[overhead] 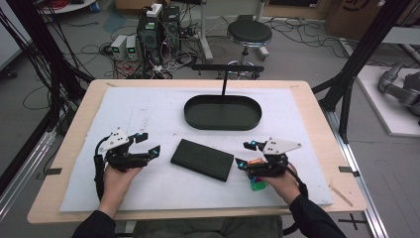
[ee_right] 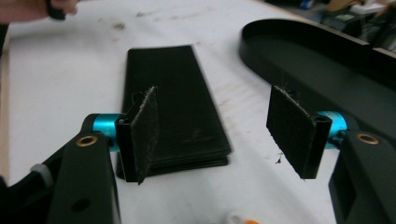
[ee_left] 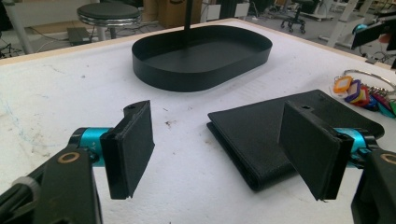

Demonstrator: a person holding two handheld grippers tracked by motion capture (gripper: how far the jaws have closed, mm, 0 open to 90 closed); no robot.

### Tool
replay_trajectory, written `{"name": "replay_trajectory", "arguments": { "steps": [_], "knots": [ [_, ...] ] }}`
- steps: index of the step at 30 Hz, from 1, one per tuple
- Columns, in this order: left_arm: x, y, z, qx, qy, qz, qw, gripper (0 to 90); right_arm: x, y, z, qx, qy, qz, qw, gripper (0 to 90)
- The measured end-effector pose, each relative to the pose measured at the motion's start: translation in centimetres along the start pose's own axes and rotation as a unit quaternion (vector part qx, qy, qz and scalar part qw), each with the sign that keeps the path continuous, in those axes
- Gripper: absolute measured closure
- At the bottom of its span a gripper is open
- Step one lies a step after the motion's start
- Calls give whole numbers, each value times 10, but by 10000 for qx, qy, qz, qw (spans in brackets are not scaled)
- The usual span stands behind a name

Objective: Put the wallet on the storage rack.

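Observation:
A black wallet (overhead: 202,159) lies flat on the white mat, between my two grippers. My left gripper (overhead: 150,143) is open to the wallet's left, its jaws wide apart with nothing between them; in the left gripper view the wallet (ee_left: 261,135) lies just ahead and to the right. My right gripper (overhead: 241,153) is open at the wallet's right end. In the right gripper view the wallet (ee_right: 182,93) lies just beyond the empty jaws. A bunch of keys with coloured tags (overhead: 256,184) rests under the right hand, and the keys (ee_left: 359,91) also appear past the wallet.
A black oval tray (overhead: 223,112) with an upright post (overhead: 225,79) stands at the back of the white mat (overhead: 148,109). The mat covers a wooden table (overhead: 317,114). On the floor behind are a stool (overhead: 249,33), power supplies (overhead: 158,29) and cables.

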State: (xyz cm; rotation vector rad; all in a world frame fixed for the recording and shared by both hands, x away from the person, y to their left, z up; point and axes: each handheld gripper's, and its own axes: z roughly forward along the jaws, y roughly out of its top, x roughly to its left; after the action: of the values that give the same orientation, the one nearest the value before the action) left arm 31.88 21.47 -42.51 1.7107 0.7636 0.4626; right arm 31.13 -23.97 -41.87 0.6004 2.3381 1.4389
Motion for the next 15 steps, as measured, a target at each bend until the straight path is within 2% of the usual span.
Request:
{"name": "replay_trajectory", "arguments": {
  "steps": [2, 3, 4, 5, 7, 8, 9, 10, 11, 12, 15],
  "knots": [
    [0, 0, 0, 14, -9, 1, 10000, 267, 3, 0, 4, 89, 33, -72, 9999, 361],
    [0, 0, 0, 12, -6, -15, 10000, 267, 9, 1, 10, 225, 106, -214, 9995, 385],
    [0, 0, 1, 13, 2, -24, 10000, 267, 9, 1, 10, 225, 106, -214, 9995, 385],
    [0, -1, 1, 20, 15, -17, 10000, 267, 14, 1, 16, 383, 189, -374, 9984, 392],
    [1, -1, 1, 40, 24, -21, 10000, 267, 17, 0, 18, 450, 221, -435, 9978, 401],
    [1, -1, 2, 41, 21, -27, 10000, 267, 20, 0, 21, 514, 260, -517, 9970, 408],
    [1, -1, 2, 48, 27, -33, 10000, 267, 25, -1, 25, 684, 297, -681, 9949, 414],
    [1, -1, 2, 52, 27, -33, 10000, 267, 25, -1, 25, 684, 297, -681, 9949, 414],
    [0, -1, 2, 53, 33, -32, 10000, 267, 29, -2, 30, 840, 341, -840, 9923, 423],
    [0, -1, 2, 58, 32, -28, 10000, 267, 29, -2, 30, 840, 341, -840, 9923, 423],
    [-1, -2, 3, 68, 37, -30, 10000, 267, 35, -3, 36, 1001, 314, -1047, 9890, 423]
  ]
}}
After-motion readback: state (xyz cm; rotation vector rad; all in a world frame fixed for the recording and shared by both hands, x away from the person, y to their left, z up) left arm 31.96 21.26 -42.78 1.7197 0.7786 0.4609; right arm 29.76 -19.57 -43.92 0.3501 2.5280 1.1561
